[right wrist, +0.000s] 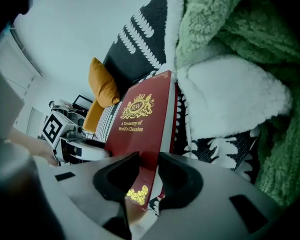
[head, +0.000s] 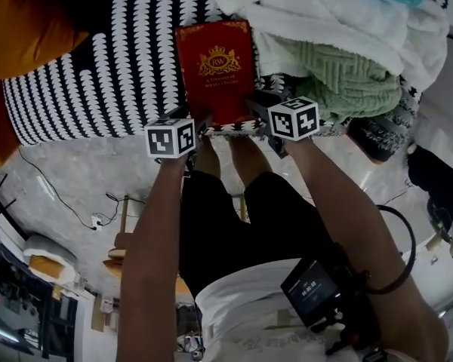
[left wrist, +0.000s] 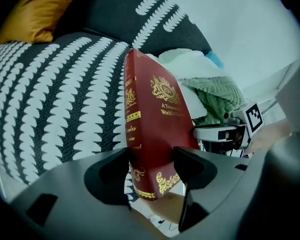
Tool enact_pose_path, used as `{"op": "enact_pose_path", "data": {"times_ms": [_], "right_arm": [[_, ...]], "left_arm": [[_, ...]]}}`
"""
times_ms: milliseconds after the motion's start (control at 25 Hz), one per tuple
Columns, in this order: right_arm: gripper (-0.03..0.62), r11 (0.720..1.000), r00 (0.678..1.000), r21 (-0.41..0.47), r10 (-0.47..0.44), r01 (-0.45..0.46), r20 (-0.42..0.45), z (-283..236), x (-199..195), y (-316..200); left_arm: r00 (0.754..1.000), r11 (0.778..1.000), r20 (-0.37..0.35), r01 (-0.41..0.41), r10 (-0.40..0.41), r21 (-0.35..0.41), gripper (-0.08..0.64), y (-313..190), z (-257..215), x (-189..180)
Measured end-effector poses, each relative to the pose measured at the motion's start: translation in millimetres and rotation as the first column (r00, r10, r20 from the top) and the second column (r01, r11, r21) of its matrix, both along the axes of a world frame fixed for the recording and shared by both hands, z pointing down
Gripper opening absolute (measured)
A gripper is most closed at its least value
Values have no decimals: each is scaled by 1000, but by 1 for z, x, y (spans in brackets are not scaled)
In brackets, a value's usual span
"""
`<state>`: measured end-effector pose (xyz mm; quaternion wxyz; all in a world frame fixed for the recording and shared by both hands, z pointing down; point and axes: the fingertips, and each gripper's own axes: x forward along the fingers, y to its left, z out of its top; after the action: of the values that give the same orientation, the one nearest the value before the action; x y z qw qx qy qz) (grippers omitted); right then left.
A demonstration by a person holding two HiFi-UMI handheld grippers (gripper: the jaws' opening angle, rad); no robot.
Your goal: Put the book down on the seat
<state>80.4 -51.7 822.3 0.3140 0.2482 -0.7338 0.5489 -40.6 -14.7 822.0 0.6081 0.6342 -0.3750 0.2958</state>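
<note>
- Forearms (head: pixel 152 232) of the person reach down toward the black-and-white seat (head: pixel 98 81).
- Left gripper (left wrist: pixel 152 166) clamps the near spine corner of the red book (left wrist: pixel 157 114), its jaws spread to the book's thickness.
- Right gripper (right wrist: pixel 149 176) pinches the opposite near corner.
- Book sits over the seat's front edge, beside a green blanket (head: pixel 340 74); whether it touches the seat is unclear.

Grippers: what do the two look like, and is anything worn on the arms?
The left gripper and right gripper match: grey moulded bodies, dark curved jaws, each carrying a white cube with black square markers. No sleeves reach the forearms; the shirt is white, and a black cable loops beside the right arm.
</note>
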Motion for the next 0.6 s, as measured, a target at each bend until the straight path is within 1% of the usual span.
{"op": "enact_pose_path", "data": {"times_ms": [280,440,600], "right_arm": [[130,1000,1000,-15,-12,12,-9,10,0,4],[127,999,999,3,-33,33,-7,6,-2,3],[127,999,999,21,-49,49,-11,12,0,1]], "left_arm": [[1000,1000,19,-11,11,-14,288,4,12,0],[997,1000,71,-8,9,-17,288,4,12,-3],[995,1000,96,-21,21,-2,288,1,17,-1]]}}
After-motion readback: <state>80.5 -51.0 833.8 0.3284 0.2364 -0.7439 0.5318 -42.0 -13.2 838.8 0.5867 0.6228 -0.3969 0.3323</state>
